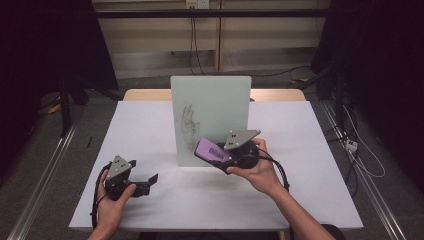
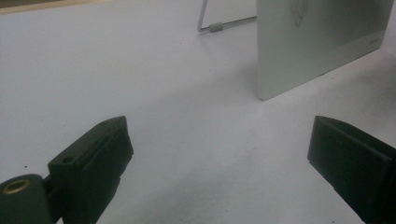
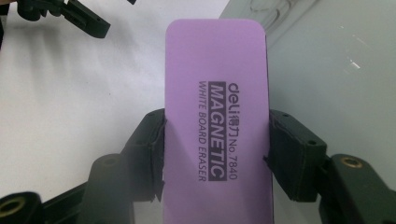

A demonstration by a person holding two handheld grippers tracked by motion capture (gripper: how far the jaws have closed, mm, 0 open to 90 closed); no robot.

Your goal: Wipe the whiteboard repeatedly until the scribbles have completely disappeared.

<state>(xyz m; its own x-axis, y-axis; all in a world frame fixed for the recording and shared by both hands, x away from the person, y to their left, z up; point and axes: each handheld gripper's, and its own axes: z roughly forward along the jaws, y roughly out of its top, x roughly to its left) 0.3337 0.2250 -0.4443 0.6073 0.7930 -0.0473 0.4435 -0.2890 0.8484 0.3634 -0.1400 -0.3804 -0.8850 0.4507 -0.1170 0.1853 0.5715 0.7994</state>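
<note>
R gripper clamps flat purple whiteboard eraser by upright white board; L gripper rests on table w/ jaws wide, empty.

The purple whiteboard eraser runs off the bottom edge of the right gripper view. The whiteboard is cropped at the left gripper view's top and right — its faint sketch too small to read.
</note>
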